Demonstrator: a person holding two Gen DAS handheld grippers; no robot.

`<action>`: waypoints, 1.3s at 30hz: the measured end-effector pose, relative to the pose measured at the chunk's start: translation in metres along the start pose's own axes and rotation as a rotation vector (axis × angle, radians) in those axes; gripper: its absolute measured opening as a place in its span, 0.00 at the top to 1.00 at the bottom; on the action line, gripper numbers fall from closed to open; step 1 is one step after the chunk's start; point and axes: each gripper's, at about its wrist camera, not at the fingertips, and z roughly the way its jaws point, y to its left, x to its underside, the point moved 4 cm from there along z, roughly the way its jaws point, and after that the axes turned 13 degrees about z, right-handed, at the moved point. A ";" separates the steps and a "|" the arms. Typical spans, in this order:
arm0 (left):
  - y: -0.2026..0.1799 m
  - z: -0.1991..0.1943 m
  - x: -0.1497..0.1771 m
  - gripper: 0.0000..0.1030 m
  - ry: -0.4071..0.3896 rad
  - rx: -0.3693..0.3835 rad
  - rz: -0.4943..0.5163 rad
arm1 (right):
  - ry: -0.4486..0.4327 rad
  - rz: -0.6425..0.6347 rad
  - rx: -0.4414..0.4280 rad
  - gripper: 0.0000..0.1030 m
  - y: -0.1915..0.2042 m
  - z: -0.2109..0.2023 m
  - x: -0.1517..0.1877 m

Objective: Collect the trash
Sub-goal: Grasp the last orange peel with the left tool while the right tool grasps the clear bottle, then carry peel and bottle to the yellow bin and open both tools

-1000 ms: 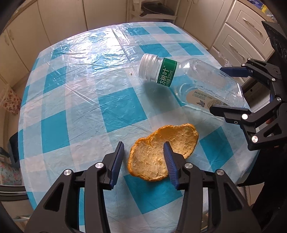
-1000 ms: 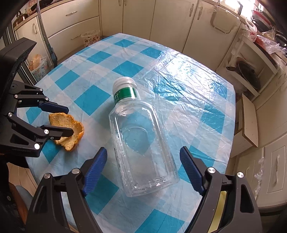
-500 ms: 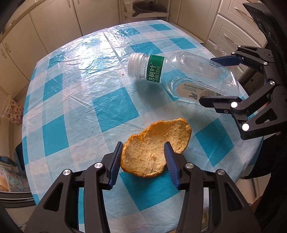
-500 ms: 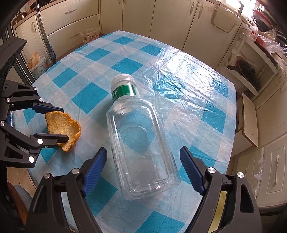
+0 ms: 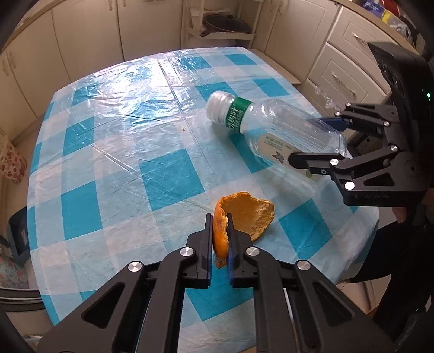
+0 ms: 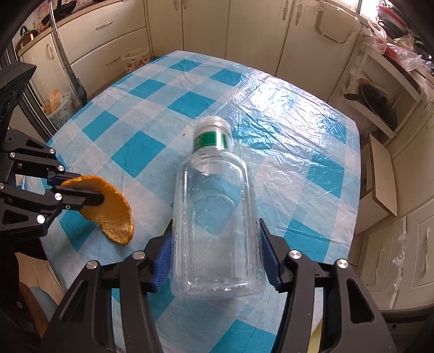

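An orange peel stands folded on edge at the near side of the blue-checked table. My left gripper is closing on it, and its pads pinch the peel's near rim. The peel also shows in the right wrist view, held in the left gripper. A clear empty bottle with a green label lies on its side, neck pointing away. My right gripper is closing on its base end, both blue pads against its walls. From the left wrist view, the bottle sits in the right gripper.
Cream cabinets ring the table. A dark pan sits on a low shelf beyond the far edge. A floral bin stands by the far left corner. The table's near edge is just under both grippers.
Both grippers' jaws have closed. The left took hold of the peel, which went from lying flat to folded upright. The right's pads came in onto the bottle.
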 end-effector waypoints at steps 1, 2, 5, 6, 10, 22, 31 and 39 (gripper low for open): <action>0.003 -0.003 -0.002 0.93 -0.016 0.012 -0.019 | -0.004 0.033 -0.027 0.47 -0.005 -0.004 -0.002; 0.005 -0.006 -0.004 0.93 -0.033 0.020 -0.033 | -0.008 0.062 -0.050 0.47 -0.010 -0.008 -0.003; 0.004 -0.017 -0.011 0.93 -0.086 0.026 -0.044 | -0.020 0.125 -0.090 0.47 -0.023 -0.018 -0.006; 0.002 -0.020 -0.014 0.93 -0.102 0.027 -0.043 | -0.027 0.144 -0.094 0.47 -0.029 -0.022 -0.005; -0.013 -0.032 -0.032 0.93 -0.173 0.041 -0.025 | -0.055 0.221 -0.097 0.47 -0.057 -0.037 -0.003; -0.093 -0.018 -0.080 0.93 -0.213 0.108 0.011 | -0.168 0.516 0.017 0.47 -0.187 -0.101 0.044; -0.174 0.005 -0.116 0.93 -0.218 0.167 0.021 | -0.029 0.704 0.219 0.38 -0.267 -0.076 0.096; -0.236 0.033 -0.138 0.93 -0.171 0.165 0.061 | -0.366 0.777 0.112 0.25 -0.267 -0.159 0.073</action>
